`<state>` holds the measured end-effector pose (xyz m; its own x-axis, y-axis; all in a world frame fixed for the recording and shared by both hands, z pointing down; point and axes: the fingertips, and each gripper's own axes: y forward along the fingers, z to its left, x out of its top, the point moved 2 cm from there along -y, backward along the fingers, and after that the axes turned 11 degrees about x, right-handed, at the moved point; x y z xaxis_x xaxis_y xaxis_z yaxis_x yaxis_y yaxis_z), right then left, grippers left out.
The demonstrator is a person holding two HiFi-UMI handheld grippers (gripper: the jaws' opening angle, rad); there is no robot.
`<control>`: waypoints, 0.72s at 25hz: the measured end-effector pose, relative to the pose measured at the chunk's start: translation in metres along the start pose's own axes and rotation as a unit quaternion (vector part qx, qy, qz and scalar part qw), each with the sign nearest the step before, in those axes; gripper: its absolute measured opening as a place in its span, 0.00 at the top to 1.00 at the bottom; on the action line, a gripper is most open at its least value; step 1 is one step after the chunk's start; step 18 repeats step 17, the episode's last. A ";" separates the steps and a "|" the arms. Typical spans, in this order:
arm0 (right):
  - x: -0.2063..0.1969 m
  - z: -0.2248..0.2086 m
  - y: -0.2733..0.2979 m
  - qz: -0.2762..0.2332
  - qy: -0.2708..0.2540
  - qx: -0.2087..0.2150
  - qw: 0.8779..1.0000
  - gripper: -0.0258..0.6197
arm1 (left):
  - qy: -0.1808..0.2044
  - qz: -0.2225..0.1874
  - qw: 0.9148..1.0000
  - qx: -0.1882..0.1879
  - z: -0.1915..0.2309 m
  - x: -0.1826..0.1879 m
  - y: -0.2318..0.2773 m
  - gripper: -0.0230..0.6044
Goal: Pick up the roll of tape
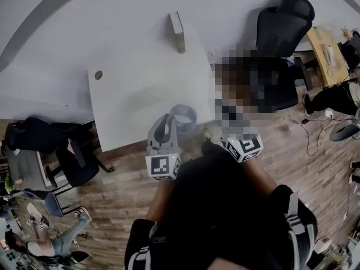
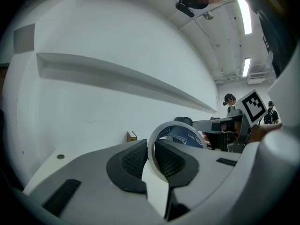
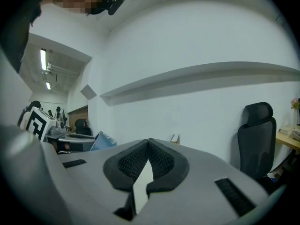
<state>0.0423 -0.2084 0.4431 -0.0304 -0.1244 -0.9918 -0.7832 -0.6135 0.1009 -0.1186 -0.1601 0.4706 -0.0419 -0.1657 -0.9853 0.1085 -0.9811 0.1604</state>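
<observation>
**Stage shown: grasp made, lift unconfirmed.** My left gripper [image 2: 151, 154] is clamped on the roll of tape [image 2: 182, 134]. One jaw pad sits inside the ring and the other outside, pinching the pale wall of the roll between them. The roll stands on edge in the grip, with its printed blue inner face turned to the right. In the head view the roll [image 1: 185, 117] lies over the near edge of the white table [image 1: 135, 89], just ahead of the left gripper's marker cube. My right gripper [image 3: 148, 154] has its jaws together on nothing and is held off to the side, apart from the roll.

**Done:** the approach and the closing of the jaws on the tape.

**Left:** raising the roll clear of the table. Whether it has already left the surface I cannot tell, since neither view shows its underside against the tabletop.
</observation>
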 end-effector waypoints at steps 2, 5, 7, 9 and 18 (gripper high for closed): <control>0.000 0.000 0.001 0.001 0.000 0.000 1.000 0.94 | -0.001 0.000 1.000 0.001 0.001 -0.001 0.000 0.86; -0.001 0.000 0.002 0.002 0.001 0.003 1.000 0.94 | -0.004 -0.002 1.000 0.003 0.000 0.003 -0.001 0.86; 0.000 0.001 0.002 0.003 0.001 0.004 1.000 0.94 | -0.003 -0.002 1.000 0.004 0.000 0.004 -0.001 0.85; -0.001 0.001 0.002 0.003 0.000 0.006 1.000 0.94 | -0.003 -0.001 1.000 0.005 -0.001 0.003 -0.002 0.86; -0.002 -0.002 0.005 0.008 0.001 0.008 1.000 0.94 | -0.005 0.001 1.000 0.006 0.001 0.004 0.002 0.86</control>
